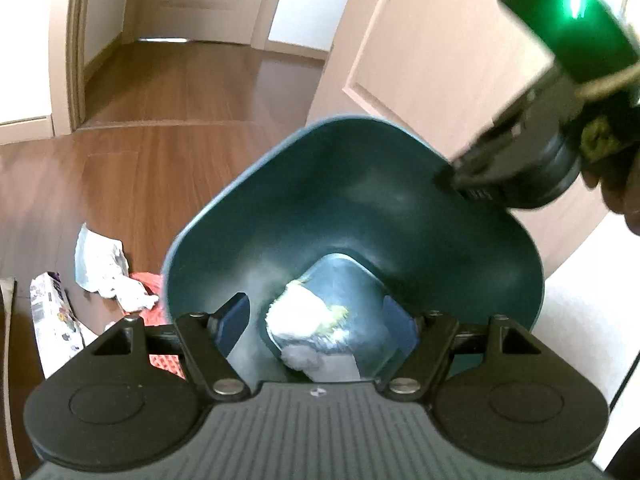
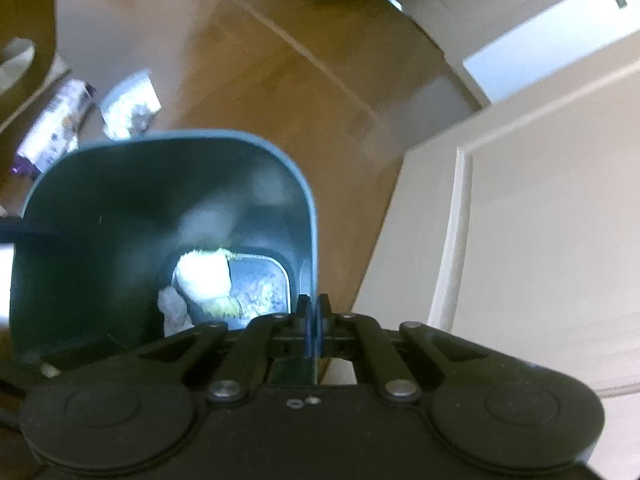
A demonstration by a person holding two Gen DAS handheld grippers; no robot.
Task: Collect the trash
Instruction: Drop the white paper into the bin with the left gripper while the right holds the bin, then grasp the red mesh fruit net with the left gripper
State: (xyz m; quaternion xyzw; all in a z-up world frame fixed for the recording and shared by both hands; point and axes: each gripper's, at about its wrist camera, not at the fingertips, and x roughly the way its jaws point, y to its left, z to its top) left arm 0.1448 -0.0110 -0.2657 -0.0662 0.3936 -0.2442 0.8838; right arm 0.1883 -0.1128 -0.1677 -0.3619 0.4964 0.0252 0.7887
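We are looking over a brown wood-plank floor (image 1: pixel 168 168) with beige panelled doors (image 1: pixel 420 64) standing behind it. At the far left a printed purple-and-white carton (image 1: pixel 54 312) is lying flat on the floor, and just beside it crumpled white paper (image 1: pixel 106 268) is resting against a red mesh scrap (image 1: pixel 150 296). Next comes the dark teal plastic bin (image 1: pixel 360 184), open-topped, with a pale crumpled wrapper (image 1: pixel 304 312) and a grey wad (image 1: pixel 316 360) sitting at its bottom. We are holding the left gripper (image 1: pixel 316 320) over the bin's mouth, its fingers (image 1: pixel 234 320) spread wide apart with nothing between them. To the right, the right gripper (image 2: pixel 314 312) is gripping the bin's right-hand rim, its fingers (image 2: pixel 303 308) pressed together on the thin wall (image 2: pixel 312 216).
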